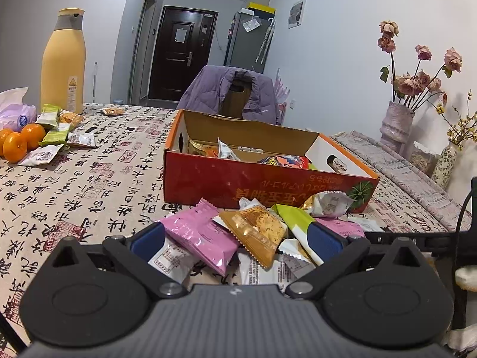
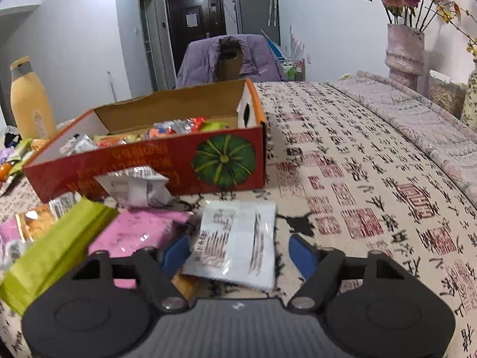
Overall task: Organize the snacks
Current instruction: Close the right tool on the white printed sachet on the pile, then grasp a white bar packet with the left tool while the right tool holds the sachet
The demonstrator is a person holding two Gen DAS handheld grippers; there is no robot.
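Right gripper (image 2: pixel 240 253): jaws apart, one white snack packet (image 2: pixel 238 238) lying between them on the tablecloth (image 2: pixel 372 179), unclamped. Left gripper (image 1: pixel 237 241): spread wide around several heaped packets, gripping none. Beyond stands one red cardboard box (image 1: pixel 226 179), and three mandarins (image 1: pixel 21 141) lie far left.

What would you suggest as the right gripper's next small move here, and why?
Probably close the right gripper on the white packet. The packet already lies between its blue fingers, with a gap still showing on the right side, so it is not yet gripped. The open red box sits just beyond.
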